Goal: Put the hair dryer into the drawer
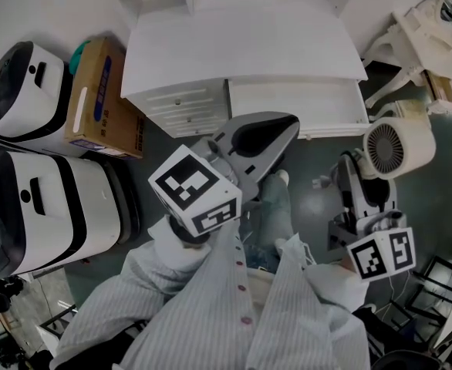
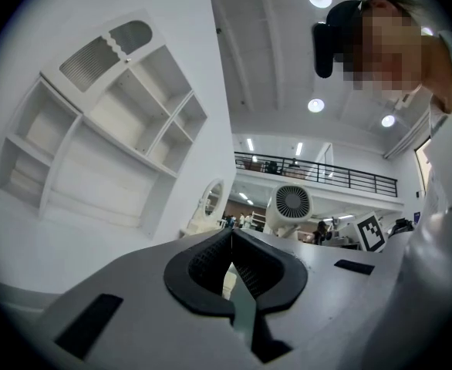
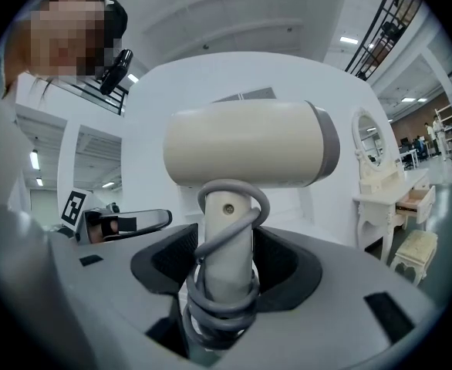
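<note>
Two tongs, one load. I judge the task to be at its carrying stage: the hair dryer [image 3: 245, 156] is lifted but not yet in the drawer [image 1: 295, 102], which sits under the front edge of the white dresser [image 1: 241, 45]. I cannot tell whether the drawer is pulled out. My right gripper [image 3: 226, 272] is clamped on the dryer's handle, its jaws kept apart only by the handle and the cord [image 3: 224, 303] wound round it. The dryer hangs off the dresser's front right corner. My left gripper [image 2: 231, 264] has its jaws together with nothing between them, near the drawer front. Placing and release remain.
</note>
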Available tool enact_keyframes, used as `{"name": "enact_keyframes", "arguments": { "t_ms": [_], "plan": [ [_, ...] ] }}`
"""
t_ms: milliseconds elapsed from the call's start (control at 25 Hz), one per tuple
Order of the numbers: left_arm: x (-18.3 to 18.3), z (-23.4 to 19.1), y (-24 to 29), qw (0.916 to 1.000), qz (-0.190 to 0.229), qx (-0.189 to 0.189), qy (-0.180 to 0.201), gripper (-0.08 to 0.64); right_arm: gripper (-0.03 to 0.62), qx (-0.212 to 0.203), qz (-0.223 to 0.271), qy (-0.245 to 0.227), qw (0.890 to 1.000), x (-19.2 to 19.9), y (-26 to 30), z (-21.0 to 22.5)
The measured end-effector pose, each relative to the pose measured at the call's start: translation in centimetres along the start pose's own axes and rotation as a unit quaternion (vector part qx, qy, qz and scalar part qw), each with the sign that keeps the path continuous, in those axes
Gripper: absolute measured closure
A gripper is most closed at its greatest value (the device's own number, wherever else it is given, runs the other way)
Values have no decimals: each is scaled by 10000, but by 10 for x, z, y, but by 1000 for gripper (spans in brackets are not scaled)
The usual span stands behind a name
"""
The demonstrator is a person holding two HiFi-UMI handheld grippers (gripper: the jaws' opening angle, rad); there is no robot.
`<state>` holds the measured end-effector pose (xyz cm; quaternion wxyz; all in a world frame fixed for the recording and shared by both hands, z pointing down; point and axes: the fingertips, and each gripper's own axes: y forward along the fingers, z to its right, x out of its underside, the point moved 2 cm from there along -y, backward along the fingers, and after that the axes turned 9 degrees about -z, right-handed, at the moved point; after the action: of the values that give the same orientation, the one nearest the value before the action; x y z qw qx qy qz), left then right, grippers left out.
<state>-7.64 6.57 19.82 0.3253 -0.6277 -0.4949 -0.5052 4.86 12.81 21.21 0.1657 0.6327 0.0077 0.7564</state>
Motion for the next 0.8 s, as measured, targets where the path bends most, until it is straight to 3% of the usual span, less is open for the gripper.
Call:
{"name": "enact_keyframes", "arguments": {
  "t_ms": [400,800],
  "plan": [
    [-17,-52,54,9998,82,-176,-7,551,376,-157,-56,-28,9999,-20,61,53],
    [-55,-97,135,9987,211,-455,-50,551,376,-454,-169,-158,9987,-67,120,127]
  ]
}}
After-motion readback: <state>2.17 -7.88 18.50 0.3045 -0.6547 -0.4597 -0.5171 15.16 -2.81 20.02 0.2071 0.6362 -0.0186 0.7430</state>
